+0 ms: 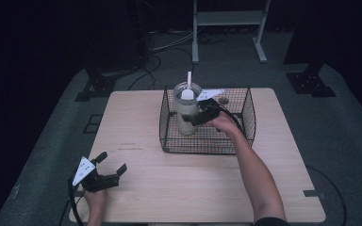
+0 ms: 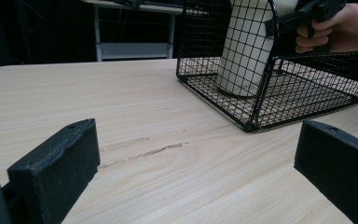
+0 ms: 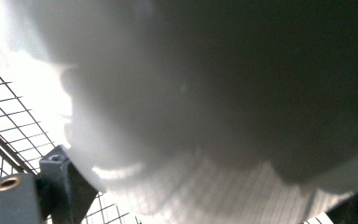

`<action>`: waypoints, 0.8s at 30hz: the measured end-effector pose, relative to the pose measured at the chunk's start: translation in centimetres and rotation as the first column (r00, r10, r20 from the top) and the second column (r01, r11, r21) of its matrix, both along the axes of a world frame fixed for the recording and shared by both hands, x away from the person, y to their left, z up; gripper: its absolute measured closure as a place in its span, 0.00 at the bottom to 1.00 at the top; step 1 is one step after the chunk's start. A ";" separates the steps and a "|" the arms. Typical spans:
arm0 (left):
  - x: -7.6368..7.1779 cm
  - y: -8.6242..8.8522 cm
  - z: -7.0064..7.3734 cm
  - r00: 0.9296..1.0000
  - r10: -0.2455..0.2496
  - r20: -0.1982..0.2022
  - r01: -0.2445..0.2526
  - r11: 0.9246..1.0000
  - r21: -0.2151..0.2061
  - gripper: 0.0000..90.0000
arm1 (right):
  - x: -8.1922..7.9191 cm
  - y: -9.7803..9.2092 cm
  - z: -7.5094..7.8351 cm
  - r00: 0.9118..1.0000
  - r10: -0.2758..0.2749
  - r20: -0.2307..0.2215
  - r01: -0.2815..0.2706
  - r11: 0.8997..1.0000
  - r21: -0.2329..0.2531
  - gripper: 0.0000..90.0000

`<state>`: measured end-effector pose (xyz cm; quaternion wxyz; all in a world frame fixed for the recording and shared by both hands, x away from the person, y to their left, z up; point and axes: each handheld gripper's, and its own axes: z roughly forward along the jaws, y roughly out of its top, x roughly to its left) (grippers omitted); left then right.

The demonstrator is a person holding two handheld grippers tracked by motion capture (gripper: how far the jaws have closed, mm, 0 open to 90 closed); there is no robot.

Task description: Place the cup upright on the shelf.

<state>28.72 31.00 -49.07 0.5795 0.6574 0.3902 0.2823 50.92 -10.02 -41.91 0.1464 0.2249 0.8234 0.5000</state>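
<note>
High view: the cream tumbler [image 1: 187, 113], with straw, stands upright in the wire basket [image 1: 250, 110] at the table's [image 1: 169, 183] 12 o'clock; the right gripper [image 1: 199, 117] pinches its side. The left gripper [image 1: 108, 165] rests at 7 o'clock, jaws spread.

Left gripper view: spread jaws frame bare tabletop; basket [image 2: 261, 107] and tumbler [image 2: 244, 56] at 1 o'clock.

Right gripper view: the tumbler wall [image 3: 205, 93] sits between the jaws, touching.

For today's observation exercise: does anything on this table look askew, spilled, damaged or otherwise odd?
Nothing looks spilled or toppled. The cream tumbler stands upright inside the wire basket, straw pointing up. The one blemish is a faint scuff on the wooden table.
</note>
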 end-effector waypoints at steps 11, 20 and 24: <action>0.1 -0.1 0.0 1.000 0.005 -0.001 -0.005 1.000 0.004 0.00 | -0.2 -0.4 0.0 1.000 -0.001 -0.003 0.001 1.000 -0.001 0.10; 0.1 -0.1 0.0 1.000 0.005 -0.002 -0.005 1.000 0.011 0.00 | -0.4 -1.1 0.4 1.000 0.001 0.002 -0.001 1.000 -0.003 0.10; 0.1 -0.1 0.0 1.000 0.005 -0.003 -0.004 1.000 0.009 0.00 | -0.6 -1.5 0.9 1.000 0.001 0.008 -0.001 1.000 -0.005 0.10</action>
